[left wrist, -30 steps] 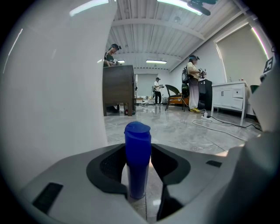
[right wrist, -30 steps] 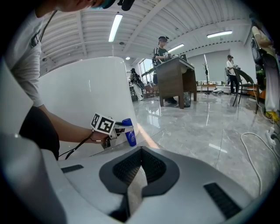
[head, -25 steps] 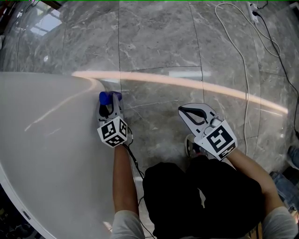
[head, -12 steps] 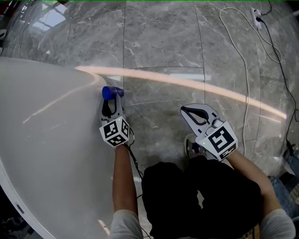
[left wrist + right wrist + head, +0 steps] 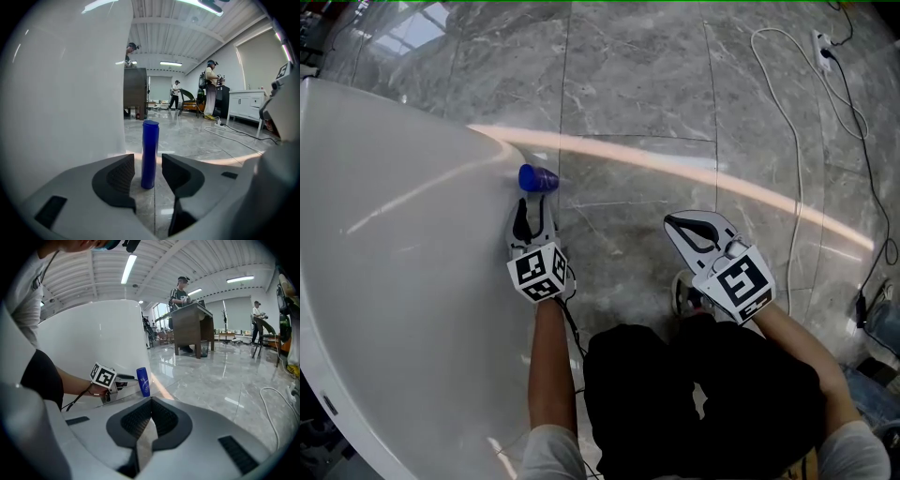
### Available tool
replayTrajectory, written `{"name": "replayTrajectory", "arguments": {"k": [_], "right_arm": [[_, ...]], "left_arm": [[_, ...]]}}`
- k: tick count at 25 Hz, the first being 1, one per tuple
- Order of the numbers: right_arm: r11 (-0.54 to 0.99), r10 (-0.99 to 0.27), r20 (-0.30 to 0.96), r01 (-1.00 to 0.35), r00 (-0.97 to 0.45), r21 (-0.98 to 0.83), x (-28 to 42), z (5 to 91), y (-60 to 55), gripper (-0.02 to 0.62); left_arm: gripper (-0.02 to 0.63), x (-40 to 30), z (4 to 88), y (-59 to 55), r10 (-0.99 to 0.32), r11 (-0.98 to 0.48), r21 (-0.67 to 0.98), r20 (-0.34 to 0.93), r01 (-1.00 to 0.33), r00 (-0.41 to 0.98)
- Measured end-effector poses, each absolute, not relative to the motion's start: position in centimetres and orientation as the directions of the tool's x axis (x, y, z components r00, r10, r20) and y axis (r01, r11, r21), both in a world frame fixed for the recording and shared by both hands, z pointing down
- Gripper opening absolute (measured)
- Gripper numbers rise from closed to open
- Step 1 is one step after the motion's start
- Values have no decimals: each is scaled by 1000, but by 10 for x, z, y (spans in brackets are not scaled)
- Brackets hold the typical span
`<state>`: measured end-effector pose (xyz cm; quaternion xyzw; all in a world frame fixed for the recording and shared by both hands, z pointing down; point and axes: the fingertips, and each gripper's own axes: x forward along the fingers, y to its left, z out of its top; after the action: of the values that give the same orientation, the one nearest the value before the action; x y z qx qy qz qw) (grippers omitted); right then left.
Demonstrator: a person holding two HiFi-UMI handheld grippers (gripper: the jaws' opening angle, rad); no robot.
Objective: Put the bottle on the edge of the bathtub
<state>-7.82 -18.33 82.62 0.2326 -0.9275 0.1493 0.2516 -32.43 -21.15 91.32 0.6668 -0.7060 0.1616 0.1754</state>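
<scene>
My left gripper (image 5: 531, 204) is low at the floor with its jaws spread. The blue bottle (image 5: 149, 154) stands upright on the marble floor (image 5: 628, 84) right at their tips, with a clear gap on each side, so nothing is grasped yet. The white bathtub (image 5: 61, 84) rises as a wall close on this gripper's left. My right gripper (image 5: 150, 413) is clenched on nothing and hangs well off to the right.

As I judge it, the step is the pick-up. I'd nudge forward until the pads bracket the bottle's lower body, keep it centred so neither pad knocks it first, and close gently, because a tall narrow bottle tips easily on polished stone. After that it is a lift up and to the left, over the tub's rim.

The tub wall is the main obstruction: the left jaw has little room beside it, and the bottle has to clear that curved side on the way up. Far ahead of the left gripper are a brown desk (image 5: 135, 98) and people at work. A white cable (image 5: 792, 141) loops over the floor beyond the right gripper, clear of my path
</scene>
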Motion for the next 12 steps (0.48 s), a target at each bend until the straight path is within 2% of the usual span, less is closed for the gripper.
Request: {"name": "replayTrajectory", "arguments": {"k": [7,12], "right_arm": [[863,-355,549,-491,-757,-119,-81,822,-184,6],[901,-373,533,-433,-760,15,-93,809,-202,6]], "left_arm": [[169,-320,896,-197,-869,34,-1,494,-999,-30],[66,-313,878,-199,-862,-8,-36,507,-999,-11]]}}
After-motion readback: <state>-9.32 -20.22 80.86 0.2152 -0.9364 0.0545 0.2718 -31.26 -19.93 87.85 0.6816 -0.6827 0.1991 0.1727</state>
